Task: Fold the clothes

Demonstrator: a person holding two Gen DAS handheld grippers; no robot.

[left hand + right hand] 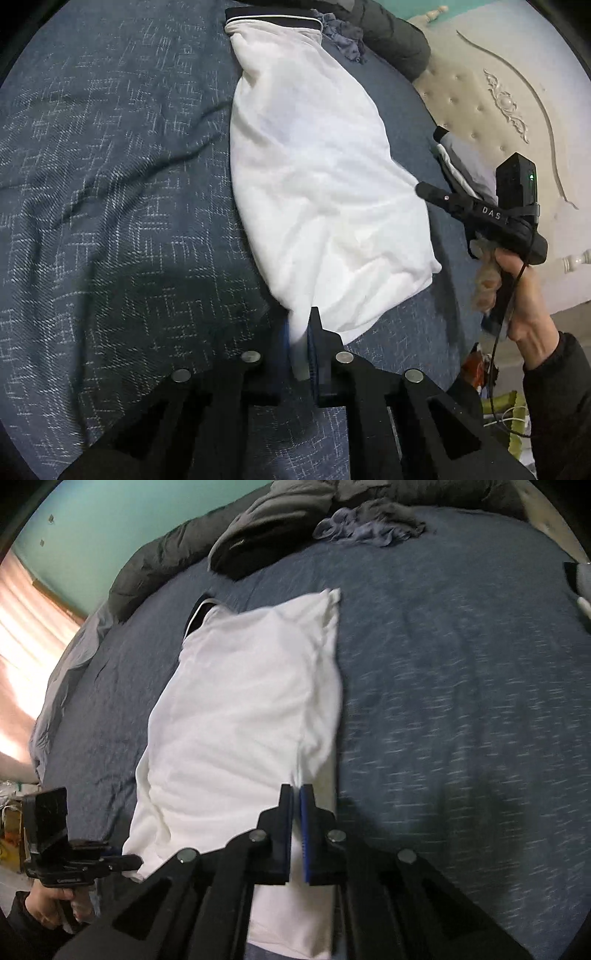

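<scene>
White garment [240,709] lying lengthwise on blue bedspread [461,701], dark collar at far end. Left gripper [308,332] clenched on near hem corner. Right gripper [296,812] clenched on opposite hem edge. Grey crumpled clothing [369,524] well apart, near headboard [491,110].

My right gripper [296,794] is hiding the white garment's [240,709] near edge; bedspread [461,701] at three o'clock is blurring.
</scene>
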